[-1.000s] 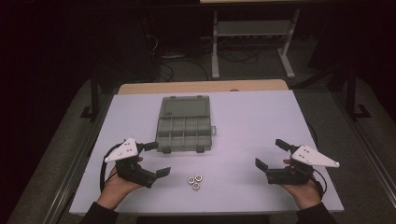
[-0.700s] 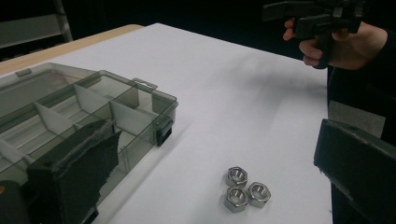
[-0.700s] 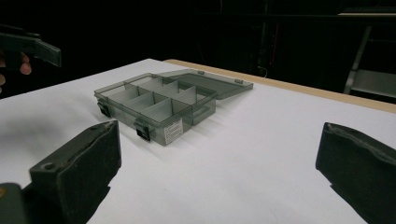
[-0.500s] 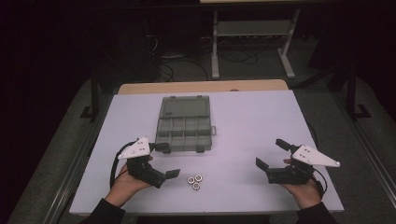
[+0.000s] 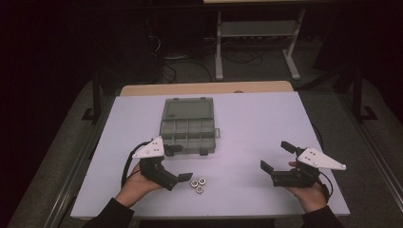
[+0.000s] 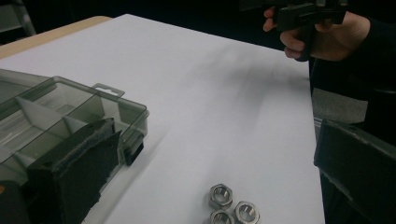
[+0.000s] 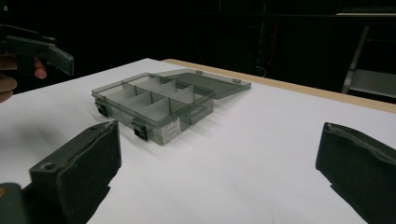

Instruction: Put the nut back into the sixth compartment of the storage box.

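Closing in on three nuts (image 5: 197,183): left gripper (image 5: 178,164) has moved right since a second ago, jaws spread wide, holding nothing, just beside the cluster at the table's (image 5: 256,123) near edge.
Right gripper (image 5: 276,157) unchanged, jaws also spread, empty, well apart from the nuts. One organizer box (image 5: 188,126) beyond them, lid open flat; its divided compartments look empty.
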A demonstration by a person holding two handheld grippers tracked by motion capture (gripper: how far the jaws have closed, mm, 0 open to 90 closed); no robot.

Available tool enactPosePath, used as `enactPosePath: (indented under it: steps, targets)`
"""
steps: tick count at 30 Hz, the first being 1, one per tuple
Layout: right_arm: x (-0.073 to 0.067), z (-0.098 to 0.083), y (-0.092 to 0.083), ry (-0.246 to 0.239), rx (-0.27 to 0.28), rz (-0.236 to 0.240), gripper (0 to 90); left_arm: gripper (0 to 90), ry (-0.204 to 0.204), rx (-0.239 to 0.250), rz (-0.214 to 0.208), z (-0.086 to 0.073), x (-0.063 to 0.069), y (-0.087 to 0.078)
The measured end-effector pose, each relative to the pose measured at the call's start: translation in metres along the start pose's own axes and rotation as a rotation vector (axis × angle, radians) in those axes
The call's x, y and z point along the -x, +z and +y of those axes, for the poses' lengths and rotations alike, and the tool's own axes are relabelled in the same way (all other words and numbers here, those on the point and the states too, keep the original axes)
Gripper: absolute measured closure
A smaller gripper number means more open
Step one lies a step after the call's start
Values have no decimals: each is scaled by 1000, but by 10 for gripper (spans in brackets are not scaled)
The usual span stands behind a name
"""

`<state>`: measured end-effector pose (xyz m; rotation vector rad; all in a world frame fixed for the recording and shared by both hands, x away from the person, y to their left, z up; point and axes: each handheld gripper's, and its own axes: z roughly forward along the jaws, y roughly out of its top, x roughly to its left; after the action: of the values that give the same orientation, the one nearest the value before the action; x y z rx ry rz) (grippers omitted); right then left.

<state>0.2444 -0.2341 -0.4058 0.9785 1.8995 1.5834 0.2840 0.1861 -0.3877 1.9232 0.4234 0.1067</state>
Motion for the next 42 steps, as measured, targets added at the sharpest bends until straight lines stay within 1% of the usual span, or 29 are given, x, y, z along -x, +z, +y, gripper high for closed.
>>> enactPosePath:
  steps: [1, 5, 7, 10, 13, 15, 17, 19, 20, 21, 22, 23, 24, 26, 27, 28, 30, 31, 32, 33, 36, 37, 38, 40, 41, 42]
  targets:
    - [0, 0, 0, 0, 0, 0, 0, 0, -2, -3, -2, 1, 1, 1]
    - [0, 0, 1, -5, -1, 2, 0, 0, 17, -16, -9, 5, 1, 8]
    - [0, 0, 2, -8, -2, 3, 0, 0, 23, -27, -20, 7, 2, 11]
    - [0, 0, 2, -7, -2, 3, 0, 0, 23, -37, -25, 8, 2, 16]
    - [0, 0, 2, -7, -3, 2, 0, 8, 22, -61, -37, 9, 1, 20]
    - [0, 0, 2, -4, -6, 0, 0, 43, 29, -84, -49, 10, 0, 23]
    - [0, 0, 2, -8, -4, -1, 0, 50, 26, -102, -59, 13, -1, 26]
    - [0, 0, 2, -9, -1, -4, 0, 65, 36, -121, -58, 15, -2, 28]
    - [0, 0, 1, -9, -1, -4, 0, 78, 30, -129, -58, 16, -2, 30]
    - [0, 0, 1, -9, -1, -4, 0, 78, 35, -138, -57, 16, -2, 31]
    - [0, 0, 1, -8, -1, -2, 0, 110, 41, -142, -54, 16, -2, 31]
    - [0, 0, 1, -8, -1, -2, 0, 110, 34, -154, -54, 16, -2, 31]
    - [0, 0, 1, -9, -2, -2, 0, 125, 42, -169, -51, 15, -3, 32]
    - [0, 0, 1, -11, -2, 0, 0, 143, 42, -190, -40, 13, -4, 32]
    - [0, 0, 1, -12, -4, -1, 0, 151, 39, -193, -39, 12, -4, 32]
    - [0, 0, 1, -12, -4, -1, 0, 159, 34, -207, -37, 11, -4, 32]
    - [0, 0, 1, -10, -4, 2, 0, 211, 42, -226, -33, 9, -5, 32]
    - [0, 0, 1, -10, -4, 2, 0, 211, 37, -237, -31, 8, -5, 32]
    - [0, 0, 2, -10, -4, 2, 0, 244, 43, -248, -29, 6, -6, 32]
    - [0, 0, 2, -10, -4, 2, 0, 244, 41, -259, -32, 5, -7, 32]
    - [0, 0, 2, -8, -7, 0, 0, 287, 40, -289, -31, 1, -6, 33]
    - [0, 0, 2, -7, -9, -1, 0, 323, 42, -300, -33, 0, -6, 33]
    - [0, 0, 2, -7, -9, -1, 0, 323, 44, -306, -34, -1, -6, 34]
    - [0, 0, 1, -6, -9, 0, 0, 358, 45, -324, -35, -3, -5, 34]
    - [0, 0, 1, -11, -6, 0, 0, 374, 57, -334, -34, -4, -5, 35]
    - [0, 0, 1, -12, -6, 0, 0, 386, 47, -331, -35, -6, -4, 36]
